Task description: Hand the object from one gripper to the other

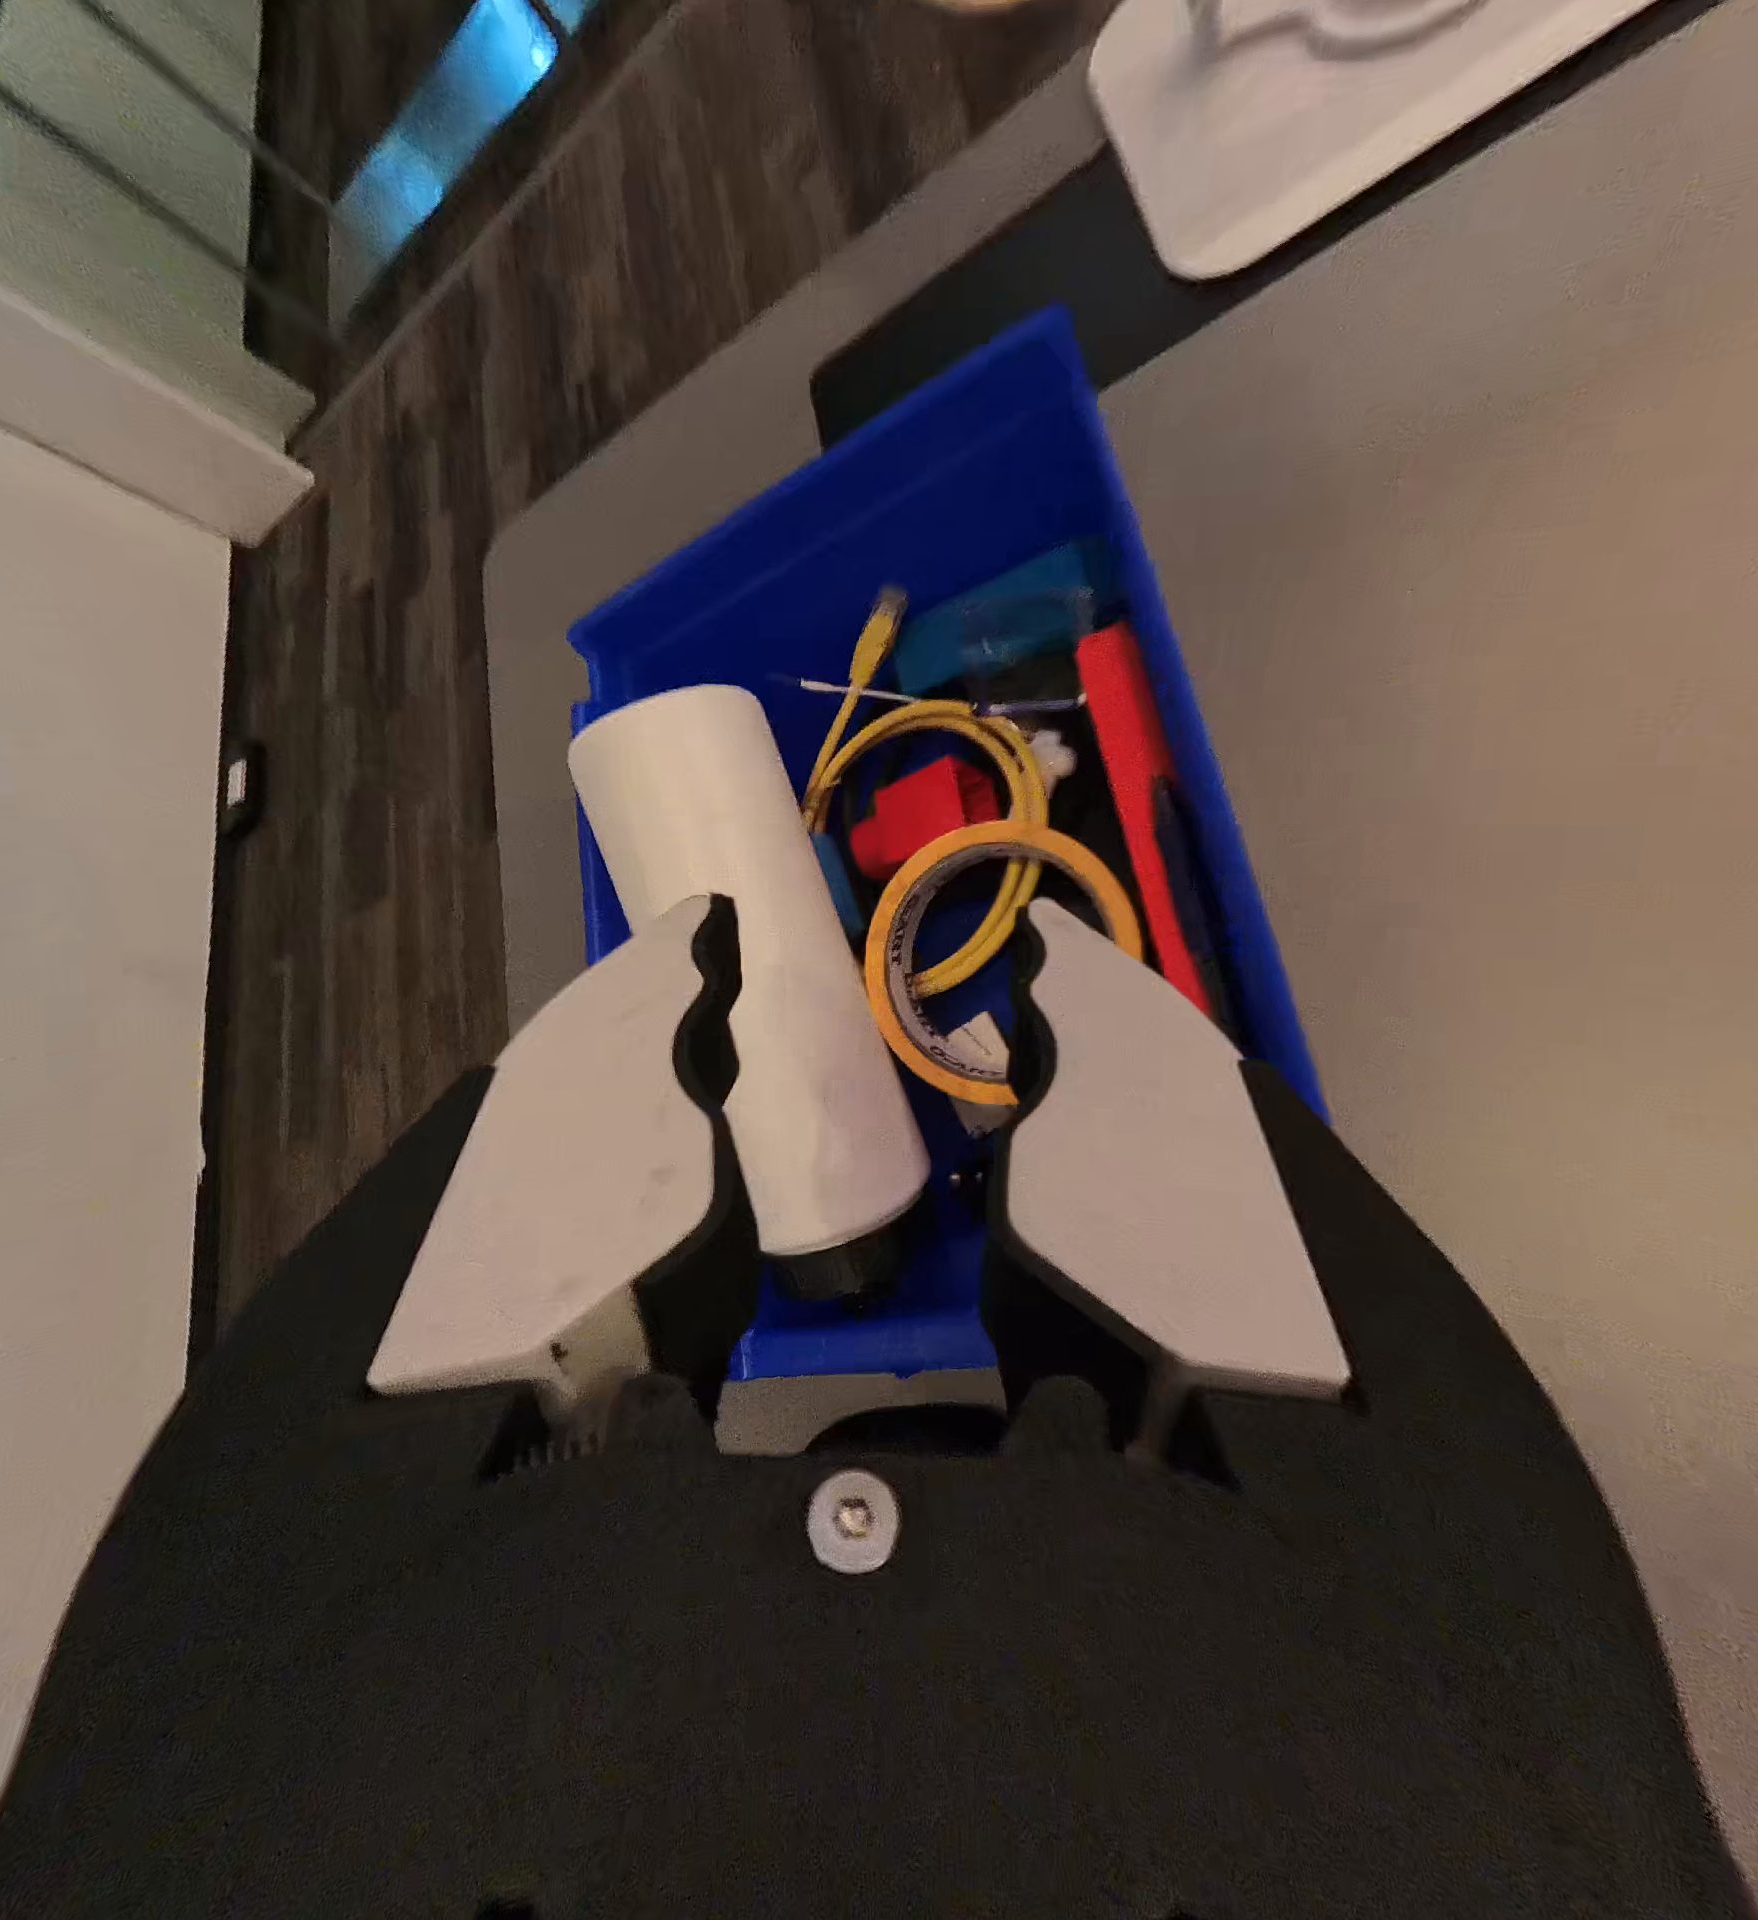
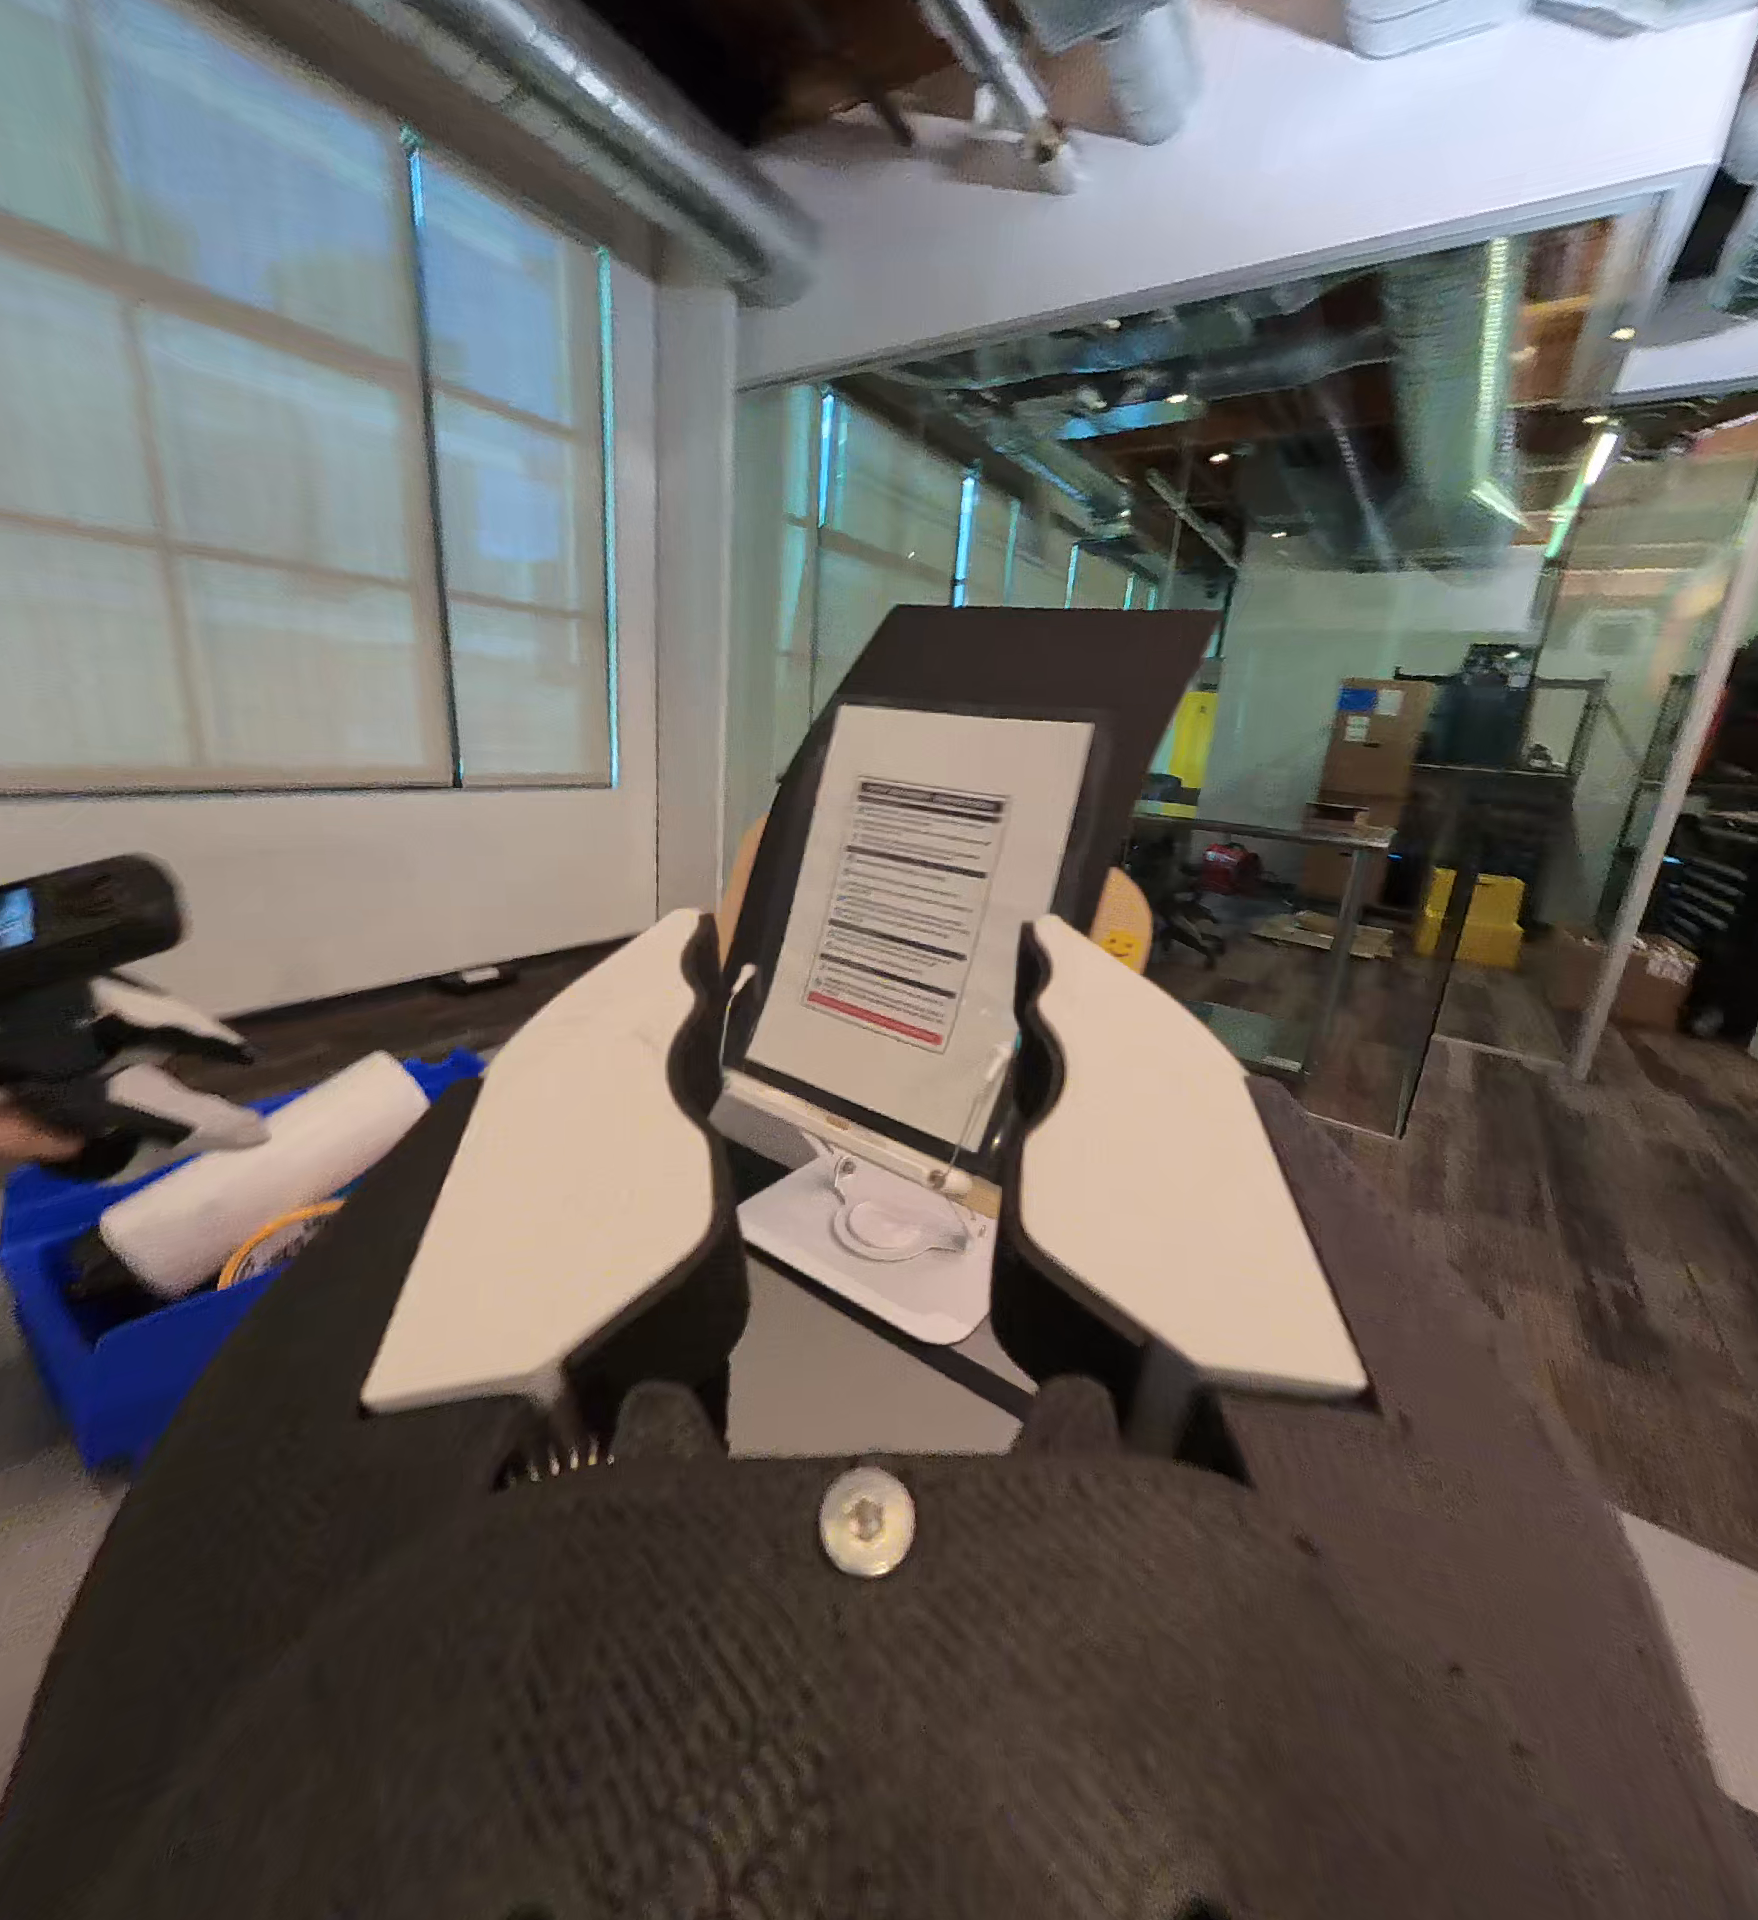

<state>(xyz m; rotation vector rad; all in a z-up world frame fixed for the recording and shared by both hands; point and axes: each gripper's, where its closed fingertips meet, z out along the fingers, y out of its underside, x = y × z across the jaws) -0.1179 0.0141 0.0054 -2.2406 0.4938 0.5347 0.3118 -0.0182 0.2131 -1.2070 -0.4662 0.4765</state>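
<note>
White cylinder, with a dark cap at its near end, lies tilted in the blue bin, its far end rising over the bin's left wall. The left gripper hangs over that bin with its jaws spread wide; the left finger's dark inner pad looks to be against the cylinder's side, though I cannot tell if it truly touches, and the right finger stands well clear of it, so nothing is clamped. Just right of the cylinder in the bin sit a ring of yellow tape, a coiled yellow cable, a small red block and a long red piece along the bin's right wall.

From the right wrist view, the right gripper is held to the right of the bin and above it, jaws wide apart and empty. Beyond it on the worktop stands a framed printed sheet on a white base. At the left edge the bin shows again, with the cylinder in it under the left gripper.
</note>
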